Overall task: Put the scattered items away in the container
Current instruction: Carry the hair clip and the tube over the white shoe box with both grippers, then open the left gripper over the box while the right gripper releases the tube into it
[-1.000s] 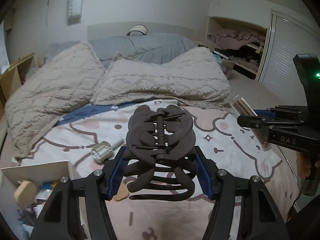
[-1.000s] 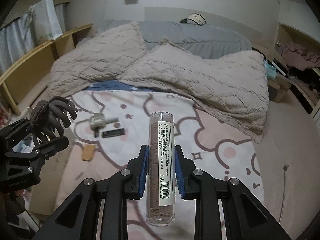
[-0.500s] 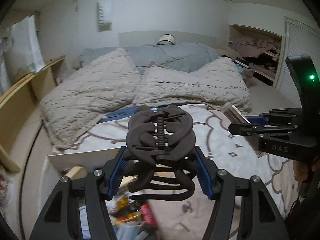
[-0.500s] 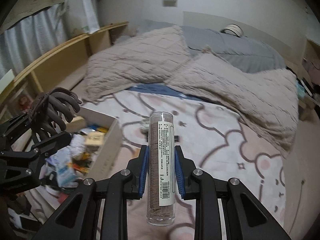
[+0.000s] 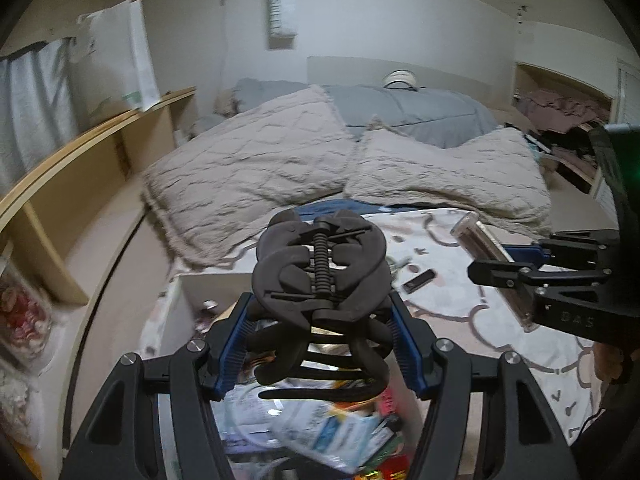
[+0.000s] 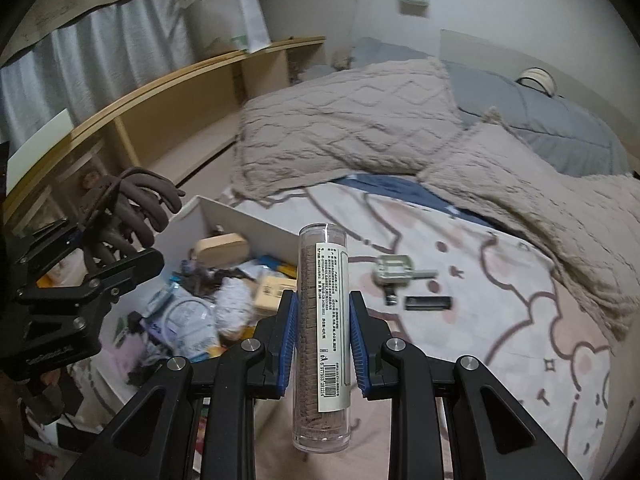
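We look down along both grippers, close over the box (image 5: pixel 176 300); both views share the bed (image 6: pixel 500 320) at twelve o'clock.

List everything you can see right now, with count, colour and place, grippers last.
Hair claw: one, dark brown, in the left gripper above the box.
Tube: one, clear with white label, in the right gripper.
Box: one, white, on the bed's left side, full of mixed items.
Wooden block: one, tan, inside the box.
Small device: one, pale green, on the sheet.
Black stick: one, on the sheet beside the device.
Pillows: two, beige, at the head of the bed.
Duvet: one, grey, behind the pillows.
Left gripper: black, blue pads, shut on claw.
Right gripper: black, blue pads, shut on tube.
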### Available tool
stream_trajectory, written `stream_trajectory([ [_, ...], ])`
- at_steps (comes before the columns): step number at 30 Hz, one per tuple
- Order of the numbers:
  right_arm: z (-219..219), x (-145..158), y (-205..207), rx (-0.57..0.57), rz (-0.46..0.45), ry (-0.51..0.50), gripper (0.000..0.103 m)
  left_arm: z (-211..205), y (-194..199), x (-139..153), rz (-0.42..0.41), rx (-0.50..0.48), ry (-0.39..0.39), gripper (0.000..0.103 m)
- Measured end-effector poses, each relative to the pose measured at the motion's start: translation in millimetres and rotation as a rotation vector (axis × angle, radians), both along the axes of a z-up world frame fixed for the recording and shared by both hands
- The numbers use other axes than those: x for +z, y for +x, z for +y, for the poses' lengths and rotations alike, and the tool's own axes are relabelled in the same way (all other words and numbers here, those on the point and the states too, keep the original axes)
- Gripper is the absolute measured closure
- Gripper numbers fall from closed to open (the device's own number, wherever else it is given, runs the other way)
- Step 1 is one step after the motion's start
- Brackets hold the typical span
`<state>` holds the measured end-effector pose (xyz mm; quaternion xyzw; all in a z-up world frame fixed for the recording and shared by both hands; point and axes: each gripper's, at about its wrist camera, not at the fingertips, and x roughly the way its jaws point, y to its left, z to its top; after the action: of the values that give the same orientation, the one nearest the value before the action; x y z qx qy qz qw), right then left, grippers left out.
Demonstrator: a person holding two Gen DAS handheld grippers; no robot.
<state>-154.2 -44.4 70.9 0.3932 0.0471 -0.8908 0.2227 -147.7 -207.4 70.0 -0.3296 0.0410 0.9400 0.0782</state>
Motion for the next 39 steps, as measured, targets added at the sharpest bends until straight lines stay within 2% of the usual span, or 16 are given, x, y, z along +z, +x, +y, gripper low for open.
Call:
stream_trajectory([
  [8, -31, -12, -3, 0.059, -0.036, -0.008, 0.077, -36, -12, -27, -0.062, 0.085, -0.026, 0.039],
  [12, -47, -26, -4, 0.092, -0.078, 0.007, 0.077, -51, -20, -52, -0.13, 0.117, -0.014, 0.039],
  [21, -70, -37, 0, 0.145, -0.107, 0.022, 0.077, -64, -25, -99, -0.261, 0.157, 0.004, 0.039],
  [25, -75, -41, 1, 0.157, -0.117, 0.029, 0.077, -63, -22, -115, -0.309, 0.145, 0.023, 0.039],
  [34, -79, -53, -3, 0.166, -0.174, -0.008, 0.077, -53, -20, -129, -0.372, 0.113, 0.062, 0.038],
  [36, -82, -58, -2, 0.172, -0.184, 0.001, 0.077, -52, -18, -130, -0.371, 0.12, 0.048, 0.038],
  [37, -83, -61, -2, 0.176, -0.19, 0.006, 0.077, -51, -16, -129, -0.367, 0.127, 0.036, 0.037],
  [39, -87, -67, -1, 0.19, -0.203, 0.015, 0.077, -51, -11, -126, -0.354, 0.139, 0.04, 0.026],
])
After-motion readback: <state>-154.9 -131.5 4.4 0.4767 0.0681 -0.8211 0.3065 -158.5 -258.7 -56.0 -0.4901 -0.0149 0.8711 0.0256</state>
